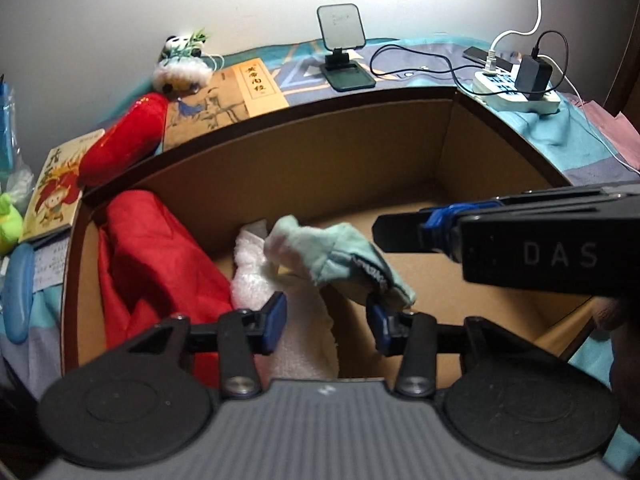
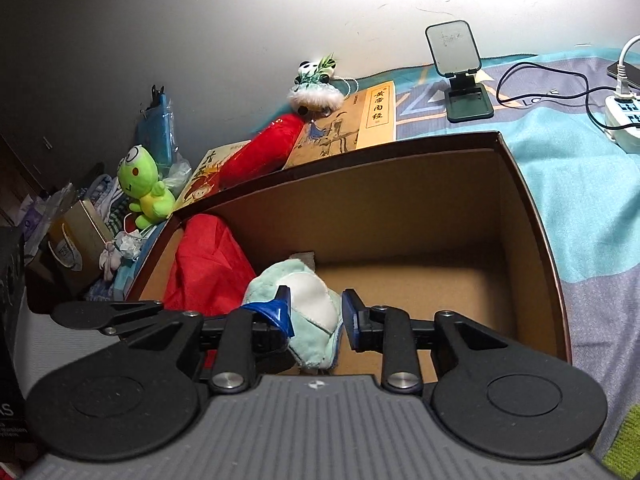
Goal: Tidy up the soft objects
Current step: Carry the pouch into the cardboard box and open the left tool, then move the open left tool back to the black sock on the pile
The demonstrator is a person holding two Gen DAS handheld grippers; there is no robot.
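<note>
Against a white wall, spread with a teal and grey bedspread and carrying an open cardboard box near its middle. Inside the box, against the left wall, holds a crumpled red cloth; just beside that, touching it, a white fluffy towel. Over the towel, towards the box's near side, has a mint-green soft cloth with a white patch, its rear end draped onto the towel. Hovers over the box's near edge as the left gripper, jaws standing well apart and gripping nothing, one end of the mint cloth lying on the right-hand finger and the other finger above the towel. Reaches in beside it as the right gripper, partly open around the mint cloth, left pad against the plush and right pad seemingly just clear, so no firm pinch to be made out. Beyond the box's far left corner, keeps two books, a red plush, a small panda toy and a green frog toy. Along the far edge, bears a phone stand and a power strip with cables.
</note>
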